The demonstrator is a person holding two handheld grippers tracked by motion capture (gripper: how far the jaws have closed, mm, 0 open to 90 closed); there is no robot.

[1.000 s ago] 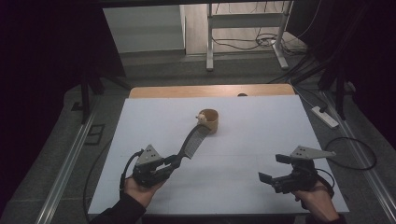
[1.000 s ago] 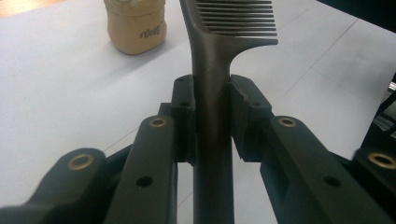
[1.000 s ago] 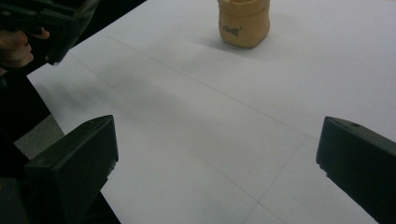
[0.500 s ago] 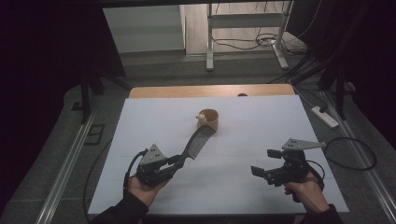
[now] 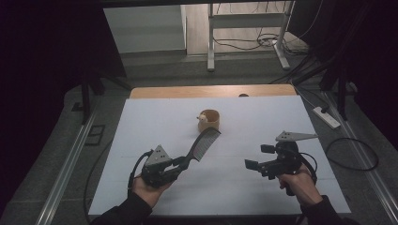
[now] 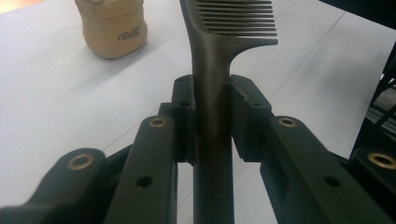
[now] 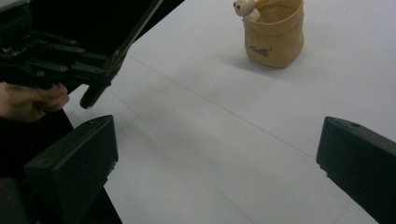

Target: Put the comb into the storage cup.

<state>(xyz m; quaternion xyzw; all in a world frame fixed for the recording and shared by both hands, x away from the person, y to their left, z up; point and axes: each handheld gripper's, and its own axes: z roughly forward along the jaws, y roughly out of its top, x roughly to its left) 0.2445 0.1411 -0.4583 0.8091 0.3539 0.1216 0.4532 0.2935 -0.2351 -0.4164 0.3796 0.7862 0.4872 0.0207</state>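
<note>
A dark comb (image 5: 202,144) slants up from my left gripper (image 5: 179,162), which is shut on its handle at the front left of the white table (image 5: 272,117). In the left gripper view the handle (image 6: 212,84) stands pinched between both jaws, teeth (image 6: 238,18) at the top. Just beyond the comb's teeth stands a tan cup (image 5: 210,120) with a small white bear figure on its rim. My right gripper (image 5: 258,157) hovers at the front right, open and holding nothing. Its view has the jaws wide apart, the cup (image 7: 275,32) ahead and the left gripper (image 7: 51,60) at the left.
A wooden strip (image 5: 211,91) runs along the table's far edge. On the floor, a power strip (image 5: 326,117) and cables lie to the right, and a metal frame (image 5: 246,28) stands beyond. Dark stands flank both sides.
My right gripper has moved left and slightly forward, toward the table's middle. The left gripper with the comb has shifted a little to the right.
</note>
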